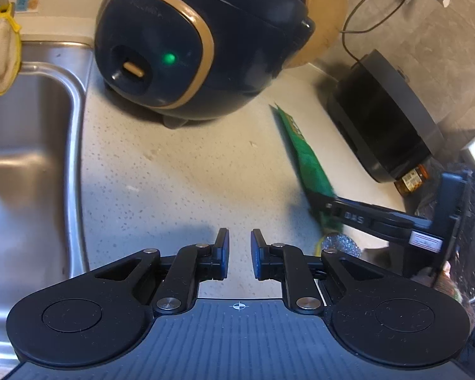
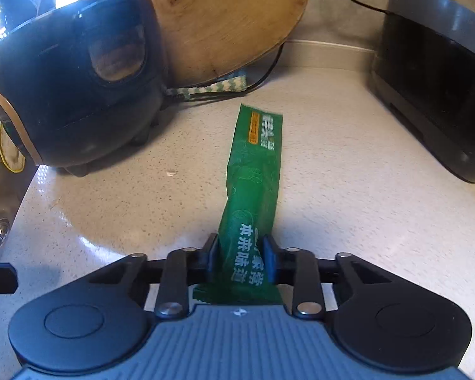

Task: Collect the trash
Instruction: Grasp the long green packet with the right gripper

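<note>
A long green snack wrapper (image 2: 256,164) lies along the pale speckled counter (image 2: 110,209), and its near end passes between the pads of my right gripper (image 2: 240,243), which is shut on it. The left wrist view shows the same wrapper (image 1: 304,152) at the right, pinched at its lower end by the right gripper (image 1: 324,204) coming in from the right. My left gripper (image 1: 239,237) hovers over bare counter left of the wrapper; its jaws stand slightly apart with nothing between them. A shiny silver crumpled thing (image 1: 342,243) lies just below the wrapper's held end.
A dark blue rice cooker (image 1: 186,47) with gold trim stands at the back, with a wooden board (image 2: 224,15) behind it. A steel sink (image 1: 25,158) borders the counter on the left. A black appliance (image 1: 383,126) and a small brown jar (image 1: 411,180) sit at the right.
</note>
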Demonstrator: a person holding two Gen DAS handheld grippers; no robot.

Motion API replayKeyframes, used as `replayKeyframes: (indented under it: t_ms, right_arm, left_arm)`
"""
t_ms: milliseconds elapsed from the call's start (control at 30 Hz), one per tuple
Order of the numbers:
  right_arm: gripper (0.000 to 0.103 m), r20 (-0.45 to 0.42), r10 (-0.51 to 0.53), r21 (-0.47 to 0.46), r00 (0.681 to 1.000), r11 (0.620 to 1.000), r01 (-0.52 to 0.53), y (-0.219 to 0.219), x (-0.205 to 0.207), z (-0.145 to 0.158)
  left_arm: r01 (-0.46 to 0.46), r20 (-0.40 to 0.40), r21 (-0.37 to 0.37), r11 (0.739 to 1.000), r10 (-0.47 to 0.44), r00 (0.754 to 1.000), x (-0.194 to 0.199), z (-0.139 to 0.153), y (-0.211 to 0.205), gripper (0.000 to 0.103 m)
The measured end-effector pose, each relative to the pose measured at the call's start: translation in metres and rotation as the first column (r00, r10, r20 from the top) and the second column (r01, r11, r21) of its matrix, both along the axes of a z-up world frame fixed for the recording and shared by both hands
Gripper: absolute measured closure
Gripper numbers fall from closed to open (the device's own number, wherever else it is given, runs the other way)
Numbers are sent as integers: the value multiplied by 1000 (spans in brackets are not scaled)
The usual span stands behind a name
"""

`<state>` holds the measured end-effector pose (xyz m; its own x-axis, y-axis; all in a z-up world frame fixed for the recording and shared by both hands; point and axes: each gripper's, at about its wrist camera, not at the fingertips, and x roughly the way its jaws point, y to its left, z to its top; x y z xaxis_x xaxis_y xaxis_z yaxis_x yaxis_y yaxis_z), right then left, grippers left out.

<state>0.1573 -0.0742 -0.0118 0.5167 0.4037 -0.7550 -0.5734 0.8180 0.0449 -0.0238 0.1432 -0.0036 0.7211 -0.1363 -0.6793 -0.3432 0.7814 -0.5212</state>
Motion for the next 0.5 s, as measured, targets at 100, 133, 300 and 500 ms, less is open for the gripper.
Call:
replayKeyframes:
  t_ms: [100, 133, 300, 500]
  right_arm:
    - [78, 9, -41, -14, 999, 999, 41, -20, -7, 3]
    - [78, 11, -59, -21, 998, 998, 59, -28, -9, 4]
    - [78, 27, -145, -38, 989, 988, 146, -65, -24, 7]
    - [78, 25, -192, -46, 981, 980, 192, -92, -50, 9]
  left_arm:
    - [30, -3, -4, 1000, -30, 1000, 5, -1, -6, 86]
    - [42, -2, -4, 999, -42, 999, 7, -2, -8, 86]
    - [114, 2, 1, 993, -114, 993, 17, -2, -26, 86]
    - [224, -1, 8, 974, -224, 974, 30, -7, -60, 86]
